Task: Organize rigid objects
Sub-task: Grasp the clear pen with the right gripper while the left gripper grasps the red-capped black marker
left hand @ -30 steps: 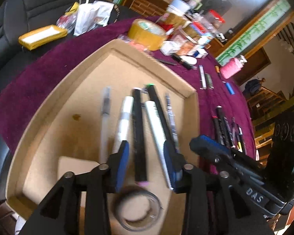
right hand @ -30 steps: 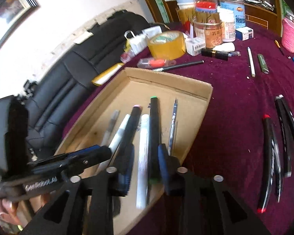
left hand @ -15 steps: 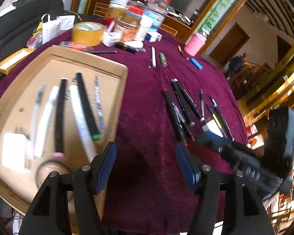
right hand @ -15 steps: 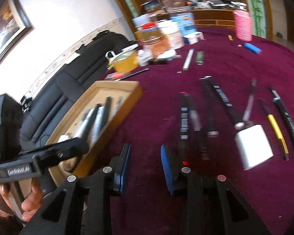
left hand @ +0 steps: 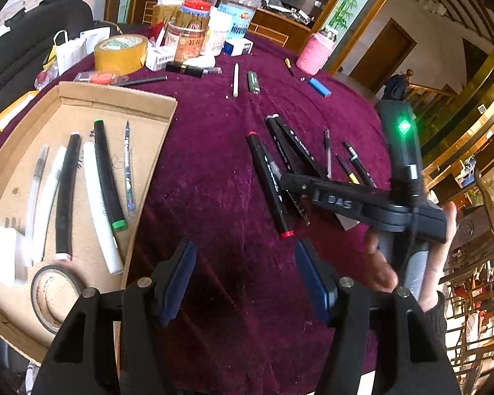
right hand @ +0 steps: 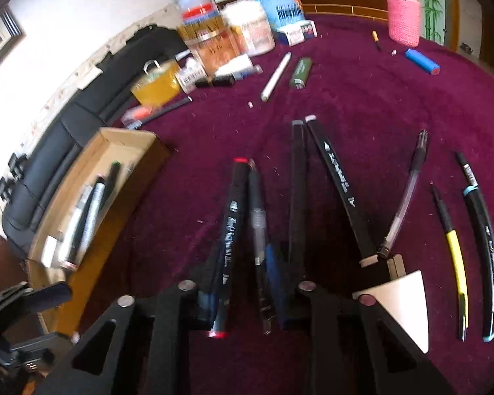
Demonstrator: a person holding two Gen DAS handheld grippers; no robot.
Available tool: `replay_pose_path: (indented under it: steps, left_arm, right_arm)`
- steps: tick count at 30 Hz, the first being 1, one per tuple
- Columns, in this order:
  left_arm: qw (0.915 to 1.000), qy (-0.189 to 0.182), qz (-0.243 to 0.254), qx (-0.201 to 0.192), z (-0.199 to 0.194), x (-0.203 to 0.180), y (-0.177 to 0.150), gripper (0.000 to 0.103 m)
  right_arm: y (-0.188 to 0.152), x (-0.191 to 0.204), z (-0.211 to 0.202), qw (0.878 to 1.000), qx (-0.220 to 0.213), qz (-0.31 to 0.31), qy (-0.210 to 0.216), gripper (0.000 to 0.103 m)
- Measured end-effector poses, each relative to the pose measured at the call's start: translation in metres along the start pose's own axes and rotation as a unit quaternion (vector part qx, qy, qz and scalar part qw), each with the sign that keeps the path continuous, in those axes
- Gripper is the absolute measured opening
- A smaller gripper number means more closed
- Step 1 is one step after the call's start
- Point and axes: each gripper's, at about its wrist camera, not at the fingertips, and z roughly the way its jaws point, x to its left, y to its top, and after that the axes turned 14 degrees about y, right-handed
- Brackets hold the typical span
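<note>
On my left wrist view, the left tool [left hand: 245,271] hangs with its jaws spread wide over bare maroon desk [left hand: 214,171], holding nothing; the cardboard tray [left hand: 122,103] to its left carries the green-capped marker [left hand: 107,174], other pens and a tape roll [left hand: 54,296], while the red-capped marker [left hand: 269,182] lies loose on the cloth beside the right tool [left hand: 289,179]. On my right wrist view, the right tool [right hand: 243,283] sits low with narrow jaws straddling the red-capped marker [right hand: 229,240] and a grey pen [right hand: 258,230]; motion blur prevents confirming a grip.
</note>
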Motion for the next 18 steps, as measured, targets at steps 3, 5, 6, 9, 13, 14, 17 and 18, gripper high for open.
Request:
replay_pose_path:
  steps: [3, 5, 6, 9, 13, 14, 17, 18]
  left_arm:
    - [1.0, 0.005, 0.003, -0.003, 0.005, -0.004, 0.002, 0.062]
    - [1.0, 0.005, 0.002, 0.005, 0.012, -0.005, 0.005, 0.062]
    - [0.9999, 0.005, 0.002, 0.01, 0.016, -0.007, 0.006, 0.062]
    - [0.9999, 0.002, 0.006, 0.015, 0.025, -0.012, 0.012, 0.062]
    - [0.9996, 0.006, 0.007, 0.026, 0.039, -0.02, 0.024, 0.062]
    - [0.9995, 0.005, 0.008, 0.03, 0.043, -0.023, 0.027, 0.062]
    - [0.9993, 0.009, 0.014, 0.033, 0.055, -0.033, 0.035, 0.062]
    - [0.9991, 0.009, 0.014, 0.038, 0.06, -0.036, 0.037, 0.062]
  right_arm:
    - [-0.004, -0.006, 0.008, 1.0, 0.012, -0.001, -0.01, 0.019]
    - [-0.006, -0.004, 0.01, 1.0, 0.01, -0.01, -0.012, 0.019]
    - [-0.006, -0.003, 0.01, 1.0, 0.009, -0.015, -0.015, 0.019]
    - [-0.007, 0.003, 0.013, 0.999, 0.009, -0.034, -0.033, 0.015]
    - [-0.008, 0.0, 0.008, 1.0, 0.012, -0.017, -0.018, 0.014]
    - [-0.008, -0.007, 0.004, 1.0, 0.009, 0.004, 0.001, 0.014]
    - [-0.006, -0.022, -0.011, 0.998, -0.013, 0.047, 0.04, 0.014]
    - [-0.006, -0.027, -0.018, 0.996, -0.025, 0.057, 0.063, 0.014]
